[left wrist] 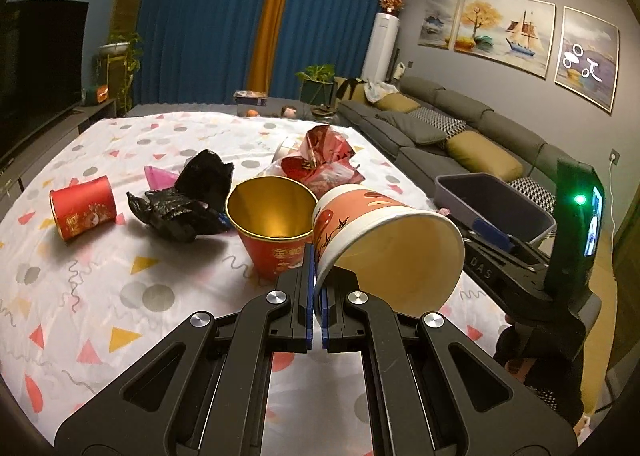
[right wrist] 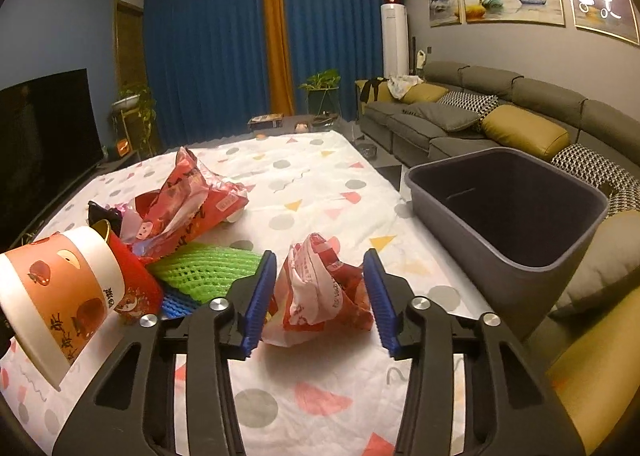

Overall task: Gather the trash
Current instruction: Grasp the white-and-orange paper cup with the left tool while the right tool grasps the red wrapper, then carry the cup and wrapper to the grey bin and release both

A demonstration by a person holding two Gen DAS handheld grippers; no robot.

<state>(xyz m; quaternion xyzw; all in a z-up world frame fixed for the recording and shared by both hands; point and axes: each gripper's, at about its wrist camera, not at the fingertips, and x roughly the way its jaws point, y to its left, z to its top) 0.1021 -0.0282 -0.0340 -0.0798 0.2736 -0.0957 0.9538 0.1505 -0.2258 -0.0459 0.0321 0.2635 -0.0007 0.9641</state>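
A: How far along is the cleanup?

B: Barely begun, I'd judge. The grey bin (right wrist: 508, 211) beside the desk (right wrist: 312, 183) looks empty, though the view doesn't reach all of its floor.

A: What is the left tool doing?

B: The left tool (left wrist: 318, 296) is pinched tight on the rim of a peach-printed paper cup (left wrist: 384, 240), which hangs tilted above the cloth with its mouth toward the camera. That piece is in hand but not yet in the bin.

A: And the right?

B: The right tool (right wrist: 320, 292) stands half-wide around a crumpled red-and-white wrapper (right wrist: 324, 288) lying on the desk. Its blue pads (right wrist: 258, 296) flank the wrapper; I see no squeeze on it yet.

A: What remains on the desk?

B: Plenty. A red cup with gold lining (left wrist: 272, 232) stands upright just beside the held cup, another red cup (left wrist: 84, 207) lies on its side farther left, a black plastic bag (left wrist: 184, 203) sits crumpled between them, a pile of red packaging (left wrist: 324, 163) lies behind, and a green foam net (right wrist: 208, 268) rests beside the right tool.

A: So?

B: Two pieces are being taken; nothing is visibly binned.
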